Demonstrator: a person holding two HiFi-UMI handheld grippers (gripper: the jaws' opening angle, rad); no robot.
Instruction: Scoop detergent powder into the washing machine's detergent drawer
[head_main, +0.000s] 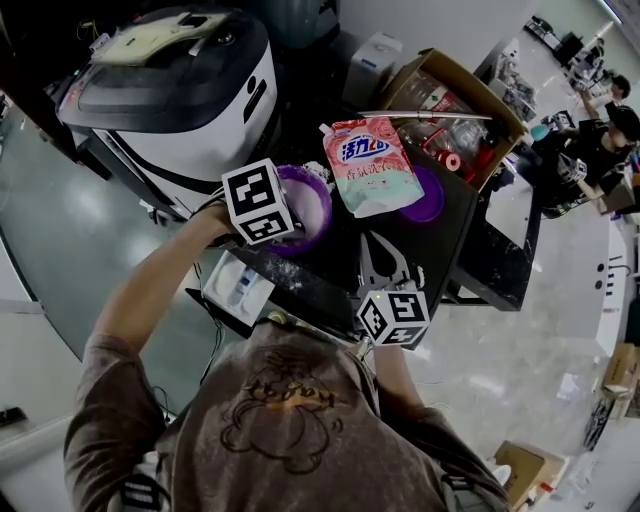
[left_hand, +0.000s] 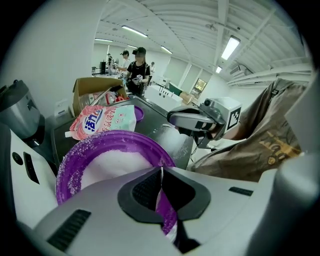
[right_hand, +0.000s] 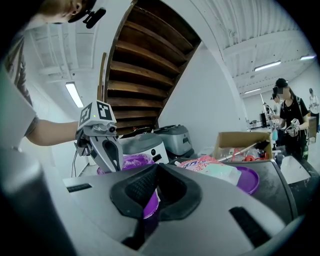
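Purple bowl (left_hand: 68, 170), white powder (left_hand: 116, 167) inside

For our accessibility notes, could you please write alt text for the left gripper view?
The left gripper is shut on the near rim of a purple bowl holding white powder. Behind it, a pink detergent pouch lies on the dark table, with the right gripper at right.

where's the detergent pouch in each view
Head view: detergent pouch lies at top centre.
Left gripper view: upper left, behind the purple bowl.
Right gripper view: right of centre.
Shared landmark: the cardboard box just beyond the pouch.
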